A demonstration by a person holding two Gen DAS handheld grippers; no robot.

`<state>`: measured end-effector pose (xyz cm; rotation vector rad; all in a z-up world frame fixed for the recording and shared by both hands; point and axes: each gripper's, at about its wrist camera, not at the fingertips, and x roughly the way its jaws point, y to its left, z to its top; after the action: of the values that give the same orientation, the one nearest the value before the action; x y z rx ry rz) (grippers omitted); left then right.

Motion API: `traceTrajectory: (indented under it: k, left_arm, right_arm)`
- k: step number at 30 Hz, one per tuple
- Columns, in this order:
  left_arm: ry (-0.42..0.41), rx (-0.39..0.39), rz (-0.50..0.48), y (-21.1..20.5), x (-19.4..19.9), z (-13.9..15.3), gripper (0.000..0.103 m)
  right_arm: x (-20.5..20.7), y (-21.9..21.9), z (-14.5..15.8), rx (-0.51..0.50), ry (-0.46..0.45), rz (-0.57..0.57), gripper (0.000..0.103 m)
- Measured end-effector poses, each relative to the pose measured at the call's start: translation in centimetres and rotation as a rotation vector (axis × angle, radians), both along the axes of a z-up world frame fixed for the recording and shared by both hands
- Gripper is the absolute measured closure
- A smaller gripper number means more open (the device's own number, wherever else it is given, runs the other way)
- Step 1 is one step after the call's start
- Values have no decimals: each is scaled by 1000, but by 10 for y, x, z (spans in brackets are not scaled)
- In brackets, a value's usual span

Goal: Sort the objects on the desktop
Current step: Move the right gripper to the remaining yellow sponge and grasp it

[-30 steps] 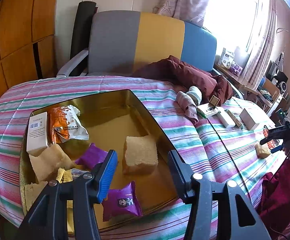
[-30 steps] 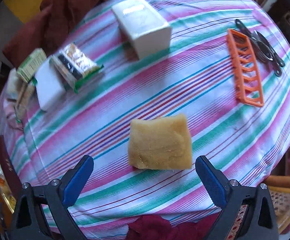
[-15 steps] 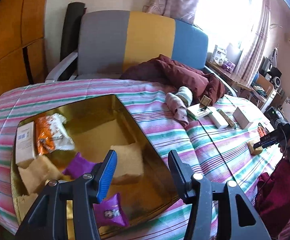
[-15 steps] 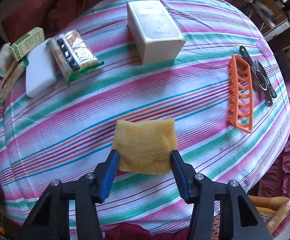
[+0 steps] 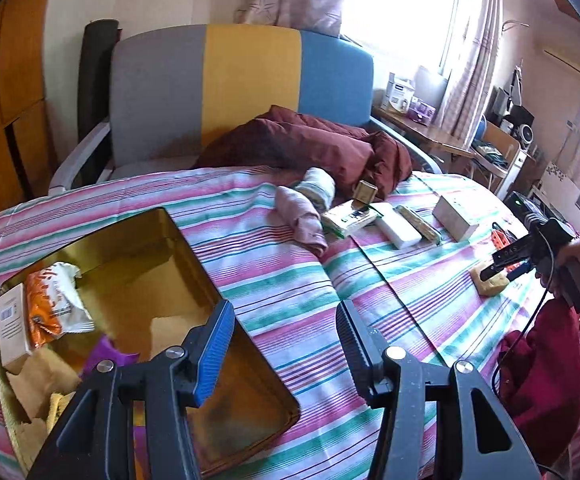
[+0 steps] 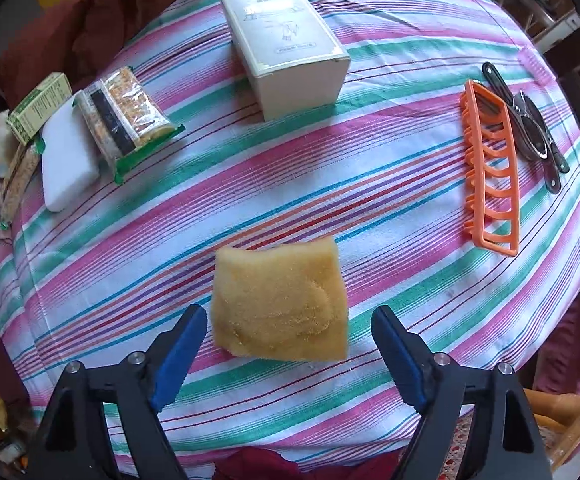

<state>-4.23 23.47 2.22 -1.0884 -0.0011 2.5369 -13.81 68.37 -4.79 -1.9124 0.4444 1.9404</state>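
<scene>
A yellow sponge-like square (image 6: 280, 300) lies on the striped cloth, one edge curled up. My right gripper (image 6: 288, 314) points down over it with its jaws opening; the sponge sits between the blue pads (image 6: 182, 340), with a gap on each side. From the left wrist view the right gripper (image 5: 505, 268) and sponge (image 5: 493, 286) show far right, with a hand behind them. My left gripper (image 5: 284, 340) is open and empty above the right rim of the gold tray (image 5: 194, 248). The tray holds an orange packet (image 5: 50, 300), a white box (image 5: 10, 328) and a purple packet (image 5: 106, 356).
Beyond the sponge stand a cream box (image 6: 286, 40), an orange plastic rack (image 6: 489, 172) with metal clippers (image 6: 529, 128) beside it, a snack bar pack (image 6: 130, 116), a white block (image 6: 68, 160) and a green box (image 6: 40, 106). Rolled socks (image 5: 305, 212) and a maroon cushion (image 5: 309, 148) lie before the chair.
The right jaws closed in on the sponge, then spread apart again, leaving it on the cloth. The left gripper has drifted right, from over the tray's inside to its right rim.
</scene>
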Motion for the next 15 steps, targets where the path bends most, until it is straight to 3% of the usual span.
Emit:
traceTrajectory:
  k: [6, 8, 10, 15]
  left_arm:
    - [-7, -4, -34, 15, -4, -2, 49]
    - [-8, -6, -44, 19, -4, -2, 49]
    - [-9, -9, -56, 24, -5, -3, 49]
    - [-28, -13, -73, 32, -12, -6, 49]
  right_arm:
    - [-5, -25, 10, 69, -11, 109, 12]
    - [-7, -31, 7, 134, -49, 155, 22]
    - [-6, -34, -1, 119, -95, 175, 34]
    - [0, -39, 11, 151, -65, 228, 43]
